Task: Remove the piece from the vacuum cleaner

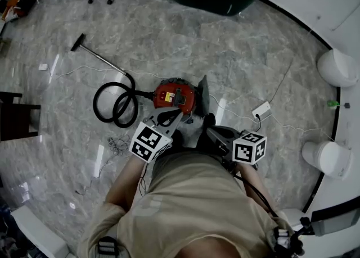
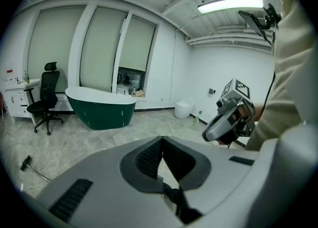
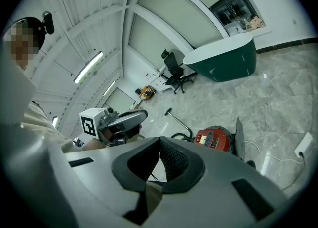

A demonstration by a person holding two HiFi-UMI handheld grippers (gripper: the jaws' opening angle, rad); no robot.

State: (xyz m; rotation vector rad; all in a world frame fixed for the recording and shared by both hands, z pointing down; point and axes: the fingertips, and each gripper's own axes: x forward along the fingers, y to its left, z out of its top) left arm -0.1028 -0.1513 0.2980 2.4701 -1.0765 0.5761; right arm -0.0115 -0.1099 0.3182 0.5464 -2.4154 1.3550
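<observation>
Left gripper (image 2: 160, 139) has its jaws pressed together on nothing, and the right gripper (image 3: 160, 138) is the same: pads tip to tip, empty. Both are held low in front of the person, side by side and apart from each other. Just ahead on the marble floor (image 1: 236, 54) sits the red vacuum cleaner (image 1: 175, 95), touched by neither gripper. Its black hose (image 1: 115, 104) loops to the left and runs to a wand (image 1: 100, 58) (floor head at the far end). A dark upright panel (image 1: 203, 94) stands at the vacuum's right side — attached or merely leaning, I cannot tell.
</observation>
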